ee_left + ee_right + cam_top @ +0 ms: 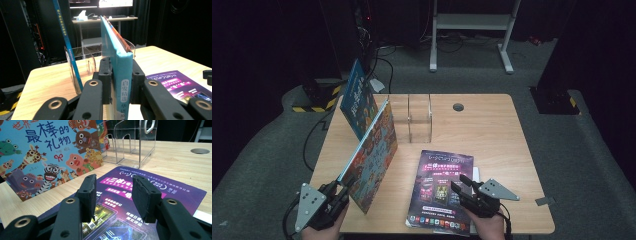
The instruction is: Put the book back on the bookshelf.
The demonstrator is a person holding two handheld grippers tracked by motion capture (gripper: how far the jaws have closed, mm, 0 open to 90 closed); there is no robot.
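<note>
Clearly the table point(492, 130) is the largest thing, a pale wood top across the middle of the high view, with a clear rack point(419, 117) standing at its upper centre and a blue book point(357, 95) leaning at the upper left. Next in size is the picture book point(373, 155), left of centre in the high view, stood on its lower edge and tilted, its near corner toward the bottom left. The left gripper point(119, 83) is clamped on it at the spine end; in the left gripper view the teal spine with dark characters runs up the middle of the frame between the two pads. I judge it a hardcover: stiff, moderately heavy, glossy and so a little slippery, best held as now, across the boards near the spine, where it will not flex or fan open. Its cover, at the upper left of the right gripper view, shows cartoon animals and large dark blue characters on light blue. A purple magazine point(442, 190) lies flat at the lower centre of the high view; it looks thin and floppy. The right gripper point(113, 195) hovers just above it with its jaws apart, gripping nothing.
</note>
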